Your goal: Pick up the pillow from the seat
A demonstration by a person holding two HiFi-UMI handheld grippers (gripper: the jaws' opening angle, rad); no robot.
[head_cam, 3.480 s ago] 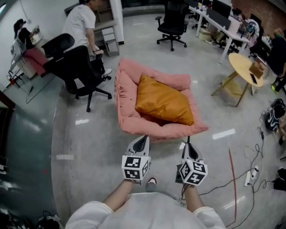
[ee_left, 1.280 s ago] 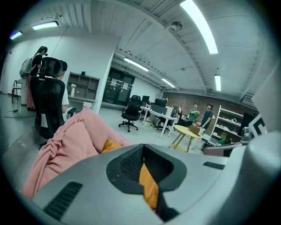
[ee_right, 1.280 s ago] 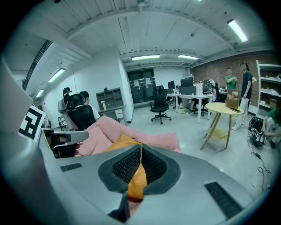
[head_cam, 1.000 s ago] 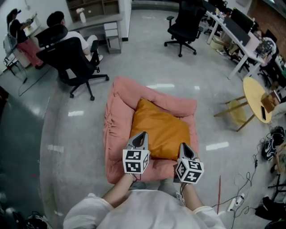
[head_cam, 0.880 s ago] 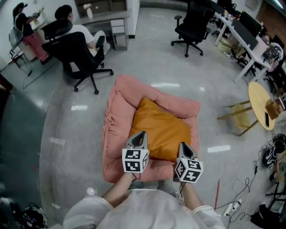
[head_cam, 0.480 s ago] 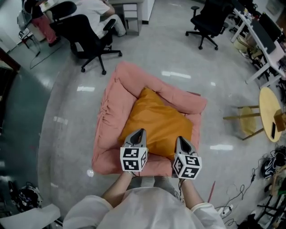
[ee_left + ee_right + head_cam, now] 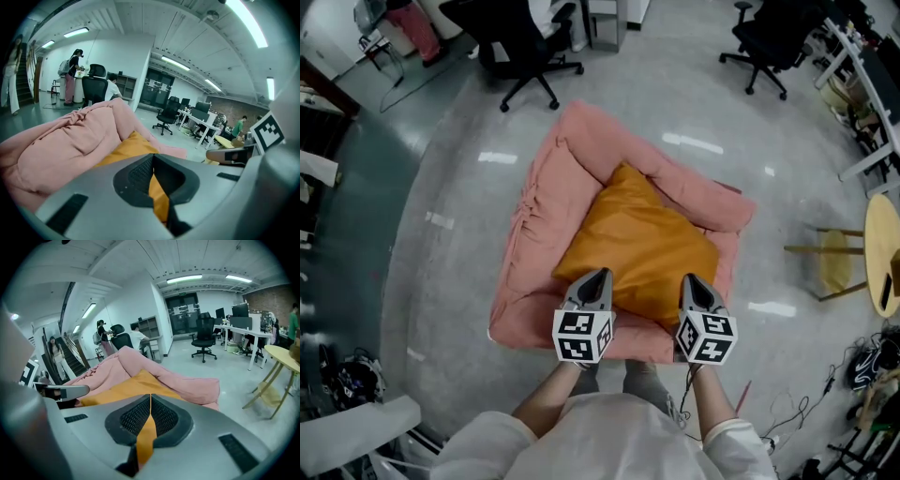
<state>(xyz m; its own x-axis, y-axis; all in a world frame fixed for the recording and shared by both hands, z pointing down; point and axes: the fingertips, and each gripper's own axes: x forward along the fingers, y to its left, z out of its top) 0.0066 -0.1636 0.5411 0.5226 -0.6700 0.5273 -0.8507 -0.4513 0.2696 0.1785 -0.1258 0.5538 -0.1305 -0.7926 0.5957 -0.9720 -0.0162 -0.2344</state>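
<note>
- Floor [image 7: 441, 281]: grey and glossy, carrying everything noted below.
- Seat [image 7: 530, 281]: a pink padded floor seat with raised, rumpled edges, resting directly on the floor in front of the person.
- Office chair [image 7: 520, 42]: black, on castors, standing on the floor beyond the seat and apart from it.
- Pillow [image 7: 642, 244]: orange, lying in the hollow of the seat with one corner pointing towards the back edge. It is not lifted.
- Left tool [image 7: 596, 277]: jaws closed together with nothing between them. The tip is over the pillow's near left edge, and contact cannot be confirmed.
- Right tool [image 7: 693, 281]: jaws closed together and empty. The tip is over the pillow's near right edge, level with the left tool.
</note>
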